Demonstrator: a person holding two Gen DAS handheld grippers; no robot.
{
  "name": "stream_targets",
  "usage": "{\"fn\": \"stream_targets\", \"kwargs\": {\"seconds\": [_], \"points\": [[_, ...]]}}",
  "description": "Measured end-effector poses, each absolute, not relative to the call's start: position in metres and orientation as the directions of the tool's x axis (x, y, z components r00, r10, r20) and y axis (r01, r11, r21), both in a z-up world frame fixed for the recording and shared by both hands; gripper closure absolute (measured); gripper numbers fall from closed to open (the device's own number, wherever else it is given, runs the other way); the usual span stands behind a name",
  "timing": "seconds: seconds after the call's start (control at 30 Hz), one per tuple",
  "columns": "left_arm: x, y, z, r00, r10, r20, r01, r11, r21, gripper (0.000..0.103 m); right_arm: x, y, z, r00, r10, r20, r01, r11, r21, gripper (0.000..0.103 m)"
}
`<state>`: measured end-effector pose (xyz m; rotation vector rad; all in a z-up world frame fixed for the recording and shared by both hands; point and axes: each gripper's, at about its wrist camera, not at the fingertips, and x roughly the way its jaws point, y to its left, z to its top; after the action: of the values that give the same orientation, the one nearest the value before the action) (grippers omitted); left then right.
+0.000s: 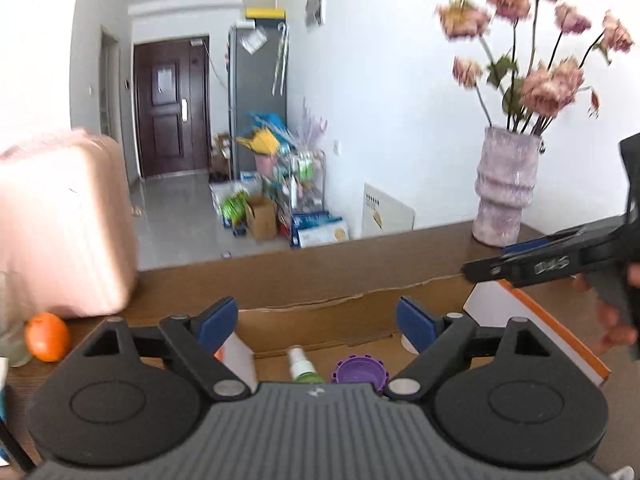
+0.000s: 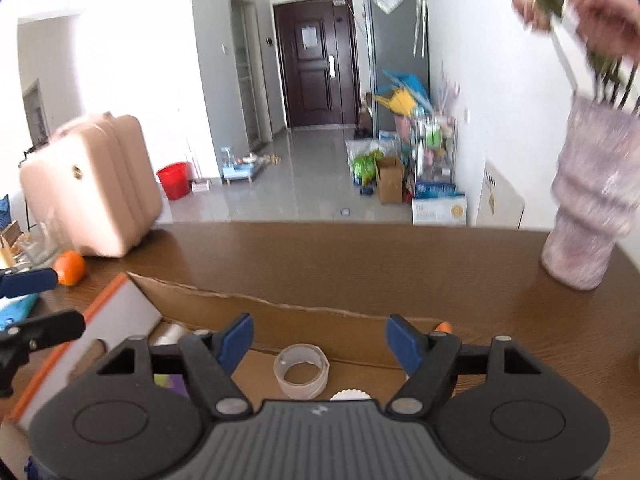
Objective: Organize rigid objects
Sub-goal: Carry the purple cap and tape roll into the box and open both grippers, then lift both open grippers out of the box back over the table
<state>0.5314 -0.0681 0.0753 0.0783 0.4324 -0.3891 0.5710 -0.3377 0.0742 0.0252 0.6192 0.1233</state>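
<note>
An open cardboard box (image 1: pixel 320 320) lies on the brown table, also in the right wrist view (image 2: pixel 320 324). Inside it I see a small green spray bottle (image 1: pixel 301 364), a purple ridged cap (image 1: pixel 360 370), a clear tape roll (image 2: pixel 302 370) and a white ridged lid (image 2: pixel 352 395). My left gripper (image 1: pixel 316 322) is open and empty above the box's near side. My right gripper (image 2: pixel 319 342) is open and empty above the tape roll. The right gripper's fingers (image 1: pixel 520 266) also show at the right of the left wrist view. The left gripper (image 2: pixel 36 304) shows at the left edge of the right wrist view.
An orange (image 1: pixel 47 336) lies left of the box, beside a pink suitcase (image 1: pixel 60 224) standing on the table. A lilac vase (image 1: pixel 506 188) of dried pink flowers stands at the table's far right, also in the right wrist view (image 2: pixel 592 200). The table's far edge drops to the floor.
</note>
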Motion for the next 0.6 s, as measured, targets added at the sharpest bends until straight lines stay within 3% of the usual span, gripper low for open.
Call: {"fn": "stream_targets", "kwargs": {"seconds": [0.2,0.33,0.47,0.6], "points": [[0.467,-0.028,0.107,0.866,-0.324,-0.381,0.353,0.935,0.008,0.014,0.495,-0.334,0.114,0.851,0.067,-0.521,-0.111,0.992,-0.055,0.018],[0.416,-0.003,0.121,0.893,-0.288,-0.347,0.311,0.950,0.013,0.005,0.440,-0.325,0.124,0.870,0.034,-0.492,-0.103,0.988,-0.114,0.017],[0.358,0.014,0.117,0.915,-0.261,-0.308,0.293,0.954,0.061,0.000,0.377,-0.314,0.126,0.895,0.047,-0.444,-0.128,0.980,-0.154,0.015],[0.307,0.025,0.104,0.928,-0.221,-0.301,0.255,0.964,0.077,0.000,0.322,-0.300,0.121,0.925,0.058,-0.375,-0.134,0.975,-0.179,0.008]]}}
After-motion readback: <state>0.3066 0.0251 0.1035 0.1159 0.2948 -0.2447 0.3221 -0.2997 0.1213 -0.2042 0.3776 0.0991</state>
